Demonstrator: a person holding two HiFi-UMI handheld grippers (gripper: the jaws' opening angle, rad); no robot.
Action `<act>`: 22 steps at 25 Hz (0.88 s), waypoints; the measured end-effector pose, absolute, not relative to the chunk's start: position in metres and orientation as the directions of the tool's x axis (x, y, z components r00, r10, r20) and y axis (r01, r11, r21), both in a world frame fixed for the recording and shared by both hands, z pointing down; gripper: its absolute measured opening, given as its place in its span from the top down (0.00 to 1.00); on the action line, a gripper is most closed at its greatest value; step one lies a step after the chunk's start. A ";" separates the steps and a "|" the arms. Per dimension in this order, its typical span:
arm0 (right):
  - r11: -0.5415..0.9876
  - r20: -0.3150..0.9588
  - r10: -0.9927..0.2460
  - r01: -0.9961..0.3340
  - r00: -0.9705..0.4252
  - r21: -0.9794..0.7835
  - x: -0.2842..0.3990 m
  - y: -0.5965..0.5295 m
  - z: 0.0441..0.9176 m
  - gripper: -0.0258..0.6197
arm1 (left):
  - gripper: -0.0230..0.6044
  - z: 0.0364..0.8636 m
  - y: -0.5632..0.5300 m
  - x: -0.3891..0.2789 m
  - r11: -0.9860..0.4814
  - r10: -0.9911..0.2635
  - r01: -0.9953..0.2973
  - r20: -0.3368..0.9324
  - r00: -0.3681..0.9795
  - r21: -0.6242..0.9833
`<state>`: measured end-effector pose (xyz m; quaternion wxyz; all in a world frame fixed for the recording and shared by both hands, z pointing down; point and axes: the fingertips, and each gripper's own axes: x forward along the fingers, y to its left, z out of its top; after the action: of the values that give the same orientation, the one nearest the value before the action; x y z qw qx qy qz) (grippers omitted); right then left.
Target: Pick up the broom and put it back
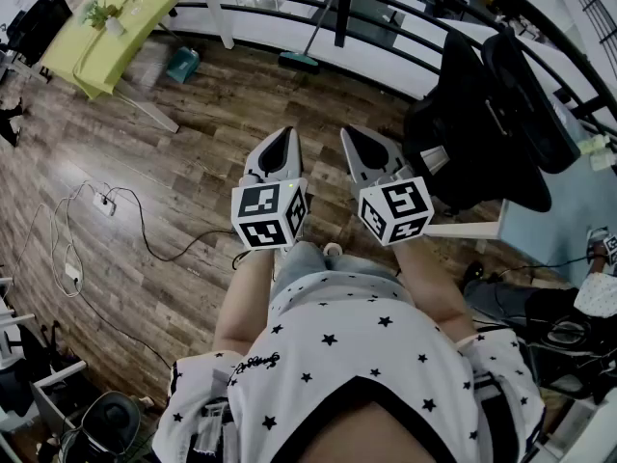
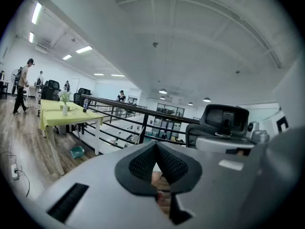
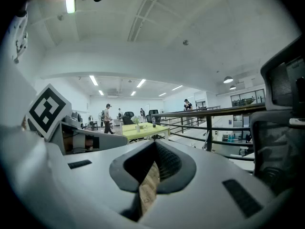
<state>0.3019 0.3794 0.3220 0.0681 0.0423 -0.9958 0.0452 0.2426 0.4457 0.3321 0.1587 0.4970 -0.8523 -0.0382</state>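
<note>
The broom (image 1: 310, 37) leans against the black railing (image 1: 405, 51) at the far edge of the wooden floor, its green head (image 1: 298, 62) on the boards. I hold both grippers side by side in front of my body, well short of the broom. My left gripper (image 1: 282, 135) has its jaws closed to a point with nothing between them; its own view shows the tips (image 2: 156, 145) meeting. My right gripper (image 1: 349, 131) is likewise shut and empty, its tips (image 3: 155, 144) together in its own view.
A yellow-green table (image 1: 116, 27) stands at the far left with a teal bin (image 1: 183, 64) beside its leg. A black office chair (image 1: 482, 114) is close on the right. A power strip with cables (image 1: 101, 203) lies on the floor at left. People (image 2: 21, 87) walk far off.
</note>
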 end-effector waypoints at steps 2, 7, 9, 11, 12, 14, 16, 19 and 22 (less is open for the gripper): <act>0.992 0.141 -0.078 -0.090 -0.987 -0.084 0.305 0.378 0.321 0.97 | 0.95 0.331 0.445 0.246 0.506 -0.858 -0.833 0.230 -0.460 0.225; 0.990 0.148 -0.072 -0.088 -0.986 -0.107 0.313 0.378 0.323 0.97 | 0.95 0.330 0.445 0.253 0.517 -0.852 -0.825 0.234 -0.469 0.227; 0.990 0.146 -0.069 -0.086 -0.987 -0.110 0.313 0.375 0.322 0.97 | 0.95 0.328 0.442 0.253 0.517 -0.852 -0.826 0.232 -0.470 0.225; 0.991 0.144 -0.070 -0.086 -0.987 -0.107 0.315 0.372 0.322 0.97 | 0.95 0.328 0.439 0.255 0.516 -0.852 -0.825 0.232 -0.469 0.230; 0.990 0.144 -0.071 -0.087 -0.987 -0.109 0.316 0.370 0.323 0.97 | 0.95 0.329 0.437 0.256 0.515 -0.853 -0.825 0.232 -0.467 0.233; 0.987 0.142 -0.065 -0.085 -0.988 -0.134 0.319 0.366 0.325 0.97 | 0.95 0.330 0.433 0.260 0.510 -0.856 -0.828 0.231 -0.462 0.234; 0.981 0.134 -0.059 -0.082 -0.989 -0.173 0.323 0.361 0.326 0.97 | 0.95 0.330 0.429 0.265 0.499 -0.863 -0.833 0.223 -0.453 0.237; 0.985 0.133 -0.061 -0.082 -0.989 -0.152 0.328 0.353 0.328 0.97 | 0.95 0.331 0.422 0.269 0.495 -0.867 -0.832 0.214 -0.451 0.252; 0.990 0.128 -0.054 -0.071 -0.990 -0.126 0.327 0.348 0.327 0.97 | 0.95 0.332 0.414 0.267 0.508 -0.859 -0.824 0.225 -0.460 0.252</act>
<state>0.3266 0.3475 0.3267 0.0621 0.0314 -0.9955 0.0650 0.2669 0.4141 0.3324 0.1627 0.4933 -0.8528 -0.0538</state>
